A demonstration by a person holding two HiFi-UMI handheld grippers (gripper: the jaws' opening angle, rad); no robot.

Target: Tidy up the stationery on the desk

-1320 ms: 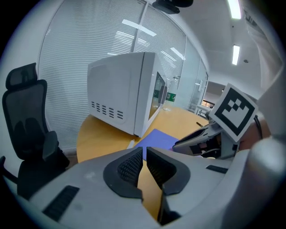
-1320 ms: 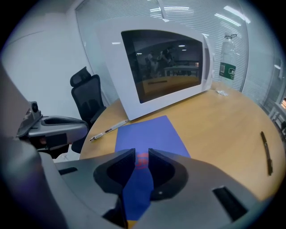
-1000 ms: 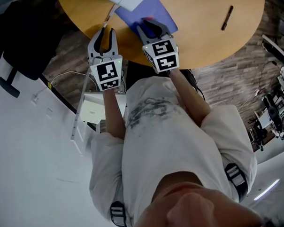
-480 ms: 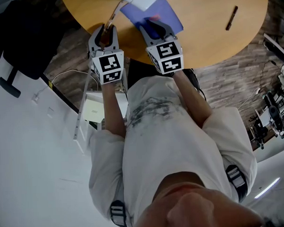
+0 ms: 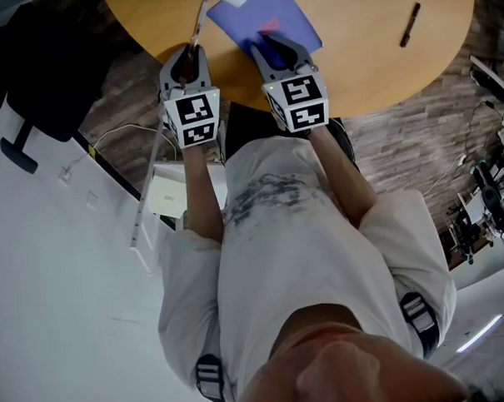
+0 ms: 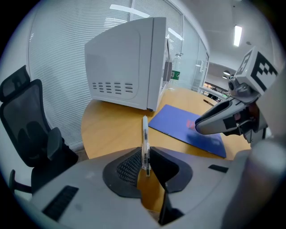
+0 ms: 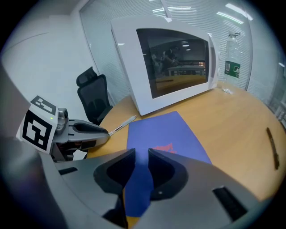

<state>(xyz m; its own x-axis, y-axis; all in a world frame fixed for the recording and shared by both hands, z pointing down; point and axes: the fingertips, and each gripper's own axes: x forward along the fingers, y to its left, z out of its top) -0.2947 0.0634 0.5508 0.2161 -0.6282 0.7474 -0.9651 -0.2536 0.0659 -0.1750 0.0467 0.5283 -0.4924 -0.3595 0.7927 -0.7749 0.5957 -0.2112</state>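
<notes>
The left gripper (image 6: 145,162) is clamped on a slim white pen (image 6: 145,134), which sticks straight out ahead of its jaws over the near left edge of the round wooden surface (image 5: 354,62); from where I stand I can't say whether the pen's far tip touches the wood. Just beside it, the right gripper (image 7: 141,154) has its jaws only a narrow gap apart with nothing pinched, hanging over the near end of a blue folder (image 7: 156,127) with a small red mark on it. The folder lies close to the near edge and runs towards a white microwave (image 7: 174,67) at the back of the surface. A clear bottle (image 7: 231,62) stands just past the microwave. A dark pen (image 5: 408,24) lies alone, well apart, towards the right edge. A black office chair (image 6: 27,129) sits off the left edge.
</notes>
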